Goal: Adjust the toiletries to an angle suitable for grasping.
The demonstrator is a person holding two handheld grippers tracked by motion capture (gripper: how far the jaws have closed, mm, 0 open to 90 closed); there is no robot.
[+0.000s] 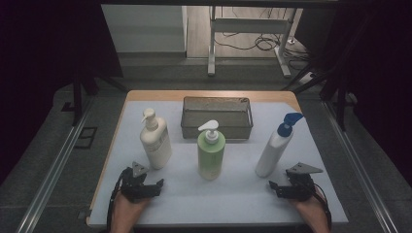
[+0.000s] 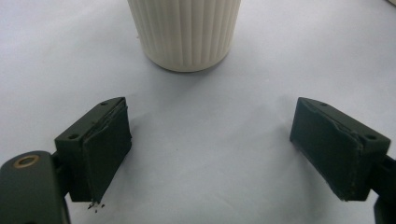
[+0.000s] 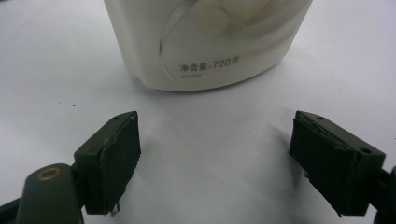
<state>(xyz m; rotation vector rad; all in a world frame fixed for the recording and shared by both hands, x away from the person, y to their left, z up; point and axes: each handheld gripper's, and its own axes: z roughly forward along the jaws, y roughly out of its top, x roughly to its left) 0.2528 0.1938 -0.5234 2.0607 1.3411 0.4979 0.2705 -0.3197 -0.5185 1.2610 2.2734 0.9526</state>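
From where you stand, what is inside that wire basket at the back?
The basket looks empty: through its mesh only bare bottom shows. The green bottle's pump covers part of its front wall, so a small thing low behind it could be hidden.

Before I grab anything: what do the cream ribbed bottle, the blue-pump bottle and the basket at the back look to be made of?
Cream ribbed bottle: likely plastic, matte, with moulded vertical ribs. Blue-pump bottle: glossy white plastic by its sheen, with printed text at the base in the right gripper view. Basket: looks like dark metal mesh, its walls see-through; too small to be sure.
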